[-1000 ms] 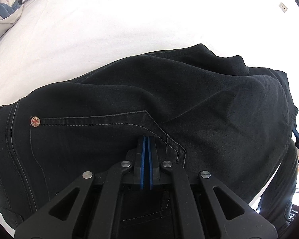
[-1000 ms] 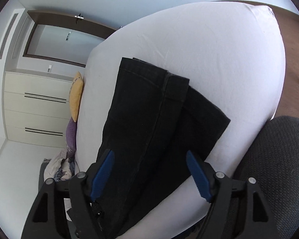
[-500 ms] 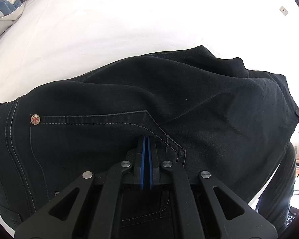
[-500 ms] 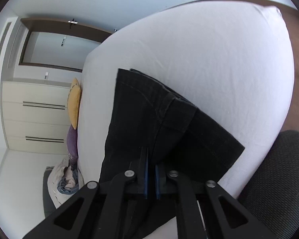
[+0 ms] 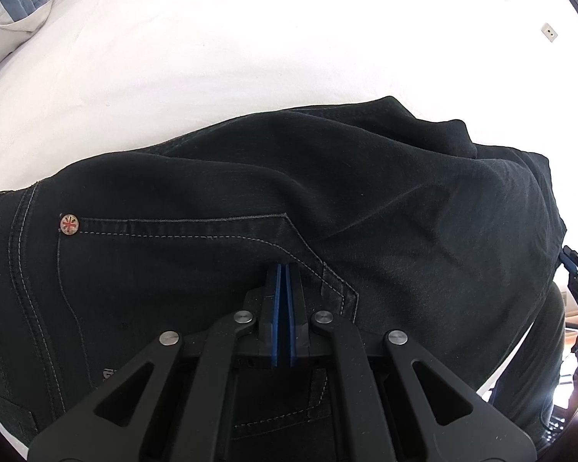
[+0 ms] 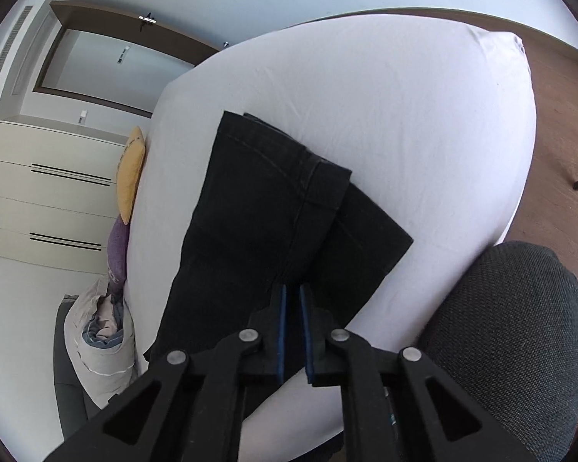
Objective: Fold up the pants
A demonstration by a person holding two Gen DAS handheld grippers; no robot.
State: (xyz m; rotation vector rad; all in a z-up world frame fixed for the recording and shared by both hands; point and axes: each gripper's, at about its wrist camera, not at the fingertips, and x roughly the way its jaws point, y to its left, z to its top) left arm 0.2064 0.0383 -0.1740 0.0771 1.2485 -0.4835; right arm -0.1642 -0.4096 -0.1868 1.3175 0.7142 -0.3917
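A: Where are we working?

B: On a bed (image 6: 424, 123) with a plain white sheet, smooth apart from faint wrinkles. The pants (image 5: 327, 200), black denim, lie on it near the edge closest to us. In the left wrist view we see their waist end, with a stitched pocket seam and a small rivet (image 5: 69, 225) bearing a red cross mark.

A: And the leg ends?

B: In the right wrist view the pants (image 6: 258, 211) stretch away across the sheet, one hem lying on top of the other, slightly offset.

A: How do our fingers stand?

B: The left gripper (image 5: 283, 277) points steeply down at the pocket seam, its blue fingers (image 5: 276, 308) pressed together; whether any cloth is pinched there we cannot tell. The right gripper (image 6: 292, 300) has its fingers (image 6: 281, 327) narrow, and they are opening, with dark denim in the gap between them.

A: What about the room?

B: Past the bed stands a cream dresser (image 6: 50, 192) with dark slot handles, against a pale wall. Above it a brown-framed recess (image 6: 108, 61) is set into that wall. A yellow pillow (image 6: 131, 169) and a purple pillow (image 6: 117, 250) sit at the bed's far side, with a bundle of bedding (image 6: 100, 327) beside them. The floor (image 6: 558, 115) is brown wood. A dark grey knee (image 6: 512, 327) of the person shows at the lower right.
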